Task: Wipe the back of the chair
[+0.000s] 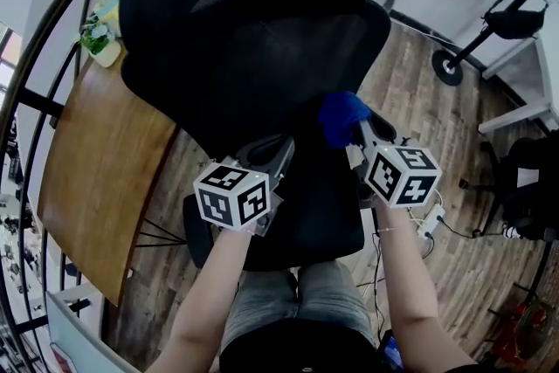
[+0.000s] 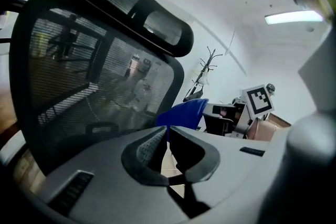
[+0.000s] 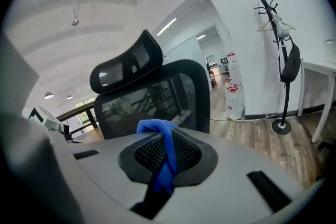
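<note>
Chair back (image 1: pixel 253 39) stands upright just ahead of both grippers, mesh facing them. Cloth (image 1: pixel 342 116), pinched in the right gripper's (image 3: pixel 167 152) fingers, sits by its lower right edge, so the wipe likely runs forward and leftward. Left gripper's (image 2: pixel 167 131) fingers are closed, empty.

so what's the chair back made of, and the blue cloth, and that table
Chair back: black mesh in a smooth, probably plastic frame; the room shows through it.
Blue cloth: soft, fuzzy fabric, perhaps microfibre; it folds limply.
Table: brown wood or wood-look top, faint grain, slight sheen.
</note>
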A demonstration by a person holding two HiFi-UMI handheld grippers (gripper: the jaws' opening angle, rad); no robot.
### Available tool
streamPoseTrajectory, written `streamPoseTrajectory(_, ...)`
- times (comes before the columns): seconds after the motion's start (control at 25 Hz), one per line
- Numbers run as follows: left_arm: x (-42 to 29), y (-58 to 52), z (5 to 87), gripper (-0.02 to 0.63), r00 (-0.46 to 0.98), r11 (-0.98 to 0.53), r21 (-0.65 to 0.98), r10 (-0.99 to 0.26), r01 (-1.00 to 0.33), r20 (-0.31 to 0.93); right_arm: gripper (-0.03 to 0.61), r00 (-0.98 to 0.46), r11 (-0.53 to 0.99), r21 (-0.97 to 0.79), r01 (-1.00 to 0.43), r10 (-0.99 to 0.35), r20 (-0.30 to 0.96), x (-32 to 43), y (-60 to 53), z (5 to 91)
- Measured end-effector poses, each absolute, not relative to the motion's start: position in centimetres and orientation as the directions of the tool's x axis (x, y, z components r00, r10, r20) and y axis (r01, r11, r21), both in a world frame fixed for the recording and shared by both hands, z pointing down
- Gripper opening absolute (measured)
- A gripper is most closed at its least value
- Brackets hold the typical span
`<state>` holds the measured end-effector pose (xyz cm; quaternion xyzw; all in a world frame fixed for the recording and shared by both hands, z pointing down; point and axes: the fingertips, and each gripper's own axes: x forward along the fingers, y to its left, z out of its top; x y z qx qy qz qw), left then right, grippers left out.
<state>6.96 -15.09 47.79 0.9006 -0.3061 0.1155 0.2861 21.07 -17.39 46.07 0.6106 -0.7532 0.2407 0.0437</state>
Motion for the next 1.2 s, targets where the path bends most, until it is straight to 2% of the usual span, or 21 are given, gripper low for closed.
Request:
streamPoseTrajectory(0.44,2.0,-12.7,37.2,0.025,0.759,-0.723,0.239,-0.589,-0.648,0.276,0.038,-0.343,0.300,-0.266,-0.916,-0.930,0.134,14.7,-14.3,33.8)
streamPoseTrajectory(0.76,-1.1,-10.6,32.5,0.025,0.747,-0.708,0.240,-0.641,-0.664,0.176,0.037,-0.440,0.419,-0.269,-0.867,-0.898,0.018,10.6,-11.6,27.9)
streamPoseTrajectory(1.2,-2.8,-8.4,30.7,0.025,0.723,-0.697,0.198,-0.680,-0.689,0.123,0.037,-0.510,0.501,-0.251,-0.828,-0.860,-0.035,7.3,-9.1,26.3)
